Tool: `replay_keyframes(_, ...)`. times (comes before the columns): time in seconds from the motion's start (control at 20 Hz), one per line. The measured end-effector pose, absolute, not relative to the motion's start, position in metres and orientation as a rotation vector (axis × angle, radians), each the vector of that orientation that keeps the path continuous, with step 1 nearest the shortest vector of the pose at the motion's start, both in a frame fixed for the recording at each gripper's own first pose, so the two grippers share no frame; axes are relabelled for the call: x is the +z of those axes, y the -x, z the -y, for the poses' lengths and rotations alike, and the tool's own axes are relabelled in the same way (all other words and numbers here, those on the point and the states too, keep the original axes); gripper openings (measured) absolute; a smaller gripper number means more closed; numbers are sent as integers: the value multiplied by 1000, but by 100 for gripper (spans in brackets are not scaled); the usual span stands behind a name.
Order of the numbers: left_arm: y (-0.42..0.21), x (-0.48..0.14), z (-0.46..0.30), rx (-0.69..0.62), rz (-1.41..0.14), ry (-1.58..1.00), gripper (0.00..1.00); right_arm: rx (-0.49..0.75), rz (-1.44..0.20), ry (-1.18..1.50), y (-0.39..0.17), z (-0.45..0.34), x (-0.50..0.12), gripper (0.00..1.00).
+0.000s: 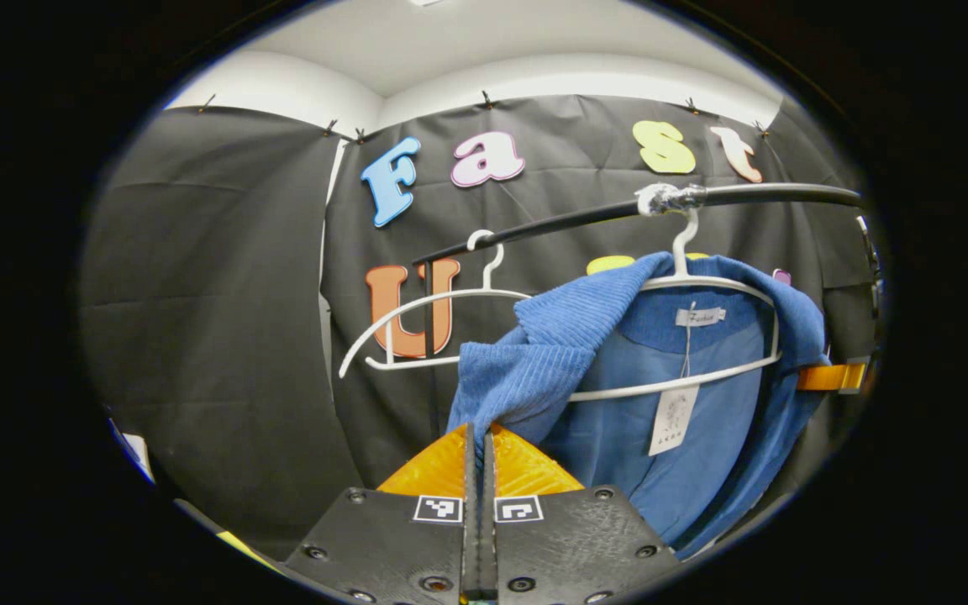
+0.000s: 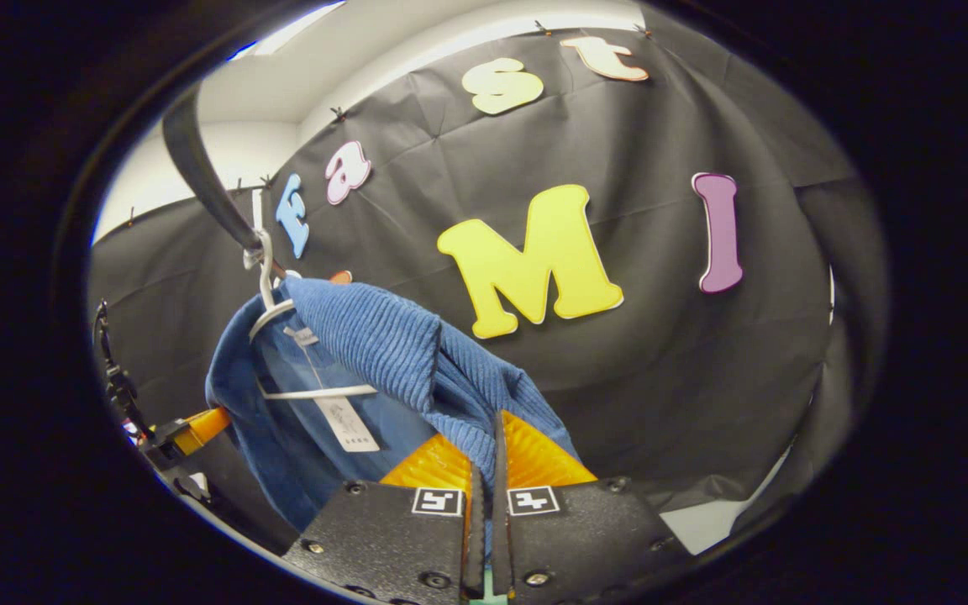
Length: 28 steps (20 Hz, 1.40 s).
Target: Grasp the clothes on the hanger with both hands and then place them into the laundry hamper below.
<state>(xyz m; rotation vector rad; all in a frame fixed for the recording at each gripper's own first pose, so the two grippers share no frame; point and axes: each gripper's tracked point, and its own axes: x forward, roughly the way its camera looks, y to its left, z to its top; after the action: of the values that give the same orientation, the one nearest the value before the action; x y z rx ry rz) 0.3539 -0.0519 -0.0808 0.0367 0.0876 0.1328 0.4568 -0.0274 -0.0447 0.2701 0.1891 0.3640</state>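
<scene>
Both claws pinching now: left gripper clamps the blue garment's pulled-off shoulder, right gripper nips the other. It hangs half on its white hanger under the rail; empty hanger beside.

1. Left gripper: ridged wedge-shaped fingers, black textured body with screws, two square black-and-white markers.
2. Right gripper: same build, screws, two markers.
</scene>
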Motion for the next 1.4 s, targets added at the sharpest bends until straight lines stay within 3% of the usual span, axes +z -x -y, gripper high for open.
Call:
replay_keyframes(0.1, -356, -73, 47, 142, -80, -47, 5, 365, -182, -290, -461, 33, -37, 7)
replay_keyframes(0.15, -357, -68, 46, 143, -75, -50, 0, 364, -180, -307, -465, 37, -32, 7)
replay_keyframes(0.2, -358, -65, 42, 145, -73, -53, 5, 365, -178, -337, -467, 40, -26, 7)
replay_keyframes(0.25, -359, -61, 39, 148, -70, -57, 0, 369, -176, -361, -467, 42, -22, 7)
replay_keyframes(0.3, -362, -58, 37, 150, -67, -60, 5, 370, -173, -379, -469, 43, -17, 7)
replay_keyframes(0.45, -367, -49, 32, 158, -56, -67, 5, 367, -152, -404, -472, 45, -3, 6)
replay_keyframes(0.5, -369, -44, 30, 160, -51, -67, 0, 368, -148, -415, -472, 46, 1, 7)
replay_keyframes(0.55, -371, -40, 29, 162, -42, -66, 5, 366, -142, -422, -473, 47, 5, 7)
replay_keyframes(0.6, -372, -36, 27, 162, -36, -68, 0, 367, -132, -428, -474, 49, 10, 7)
replay_keyframes(1.1, -391, -6, 15, 169, -4, -89, 0, 376, -65, -509, -493, 53, 56, 6)
replay_keyframes(1.4, -413, 14, 1, 184, 21, -82, 0, 309, -38, -509, -526, 63, 64, 6)
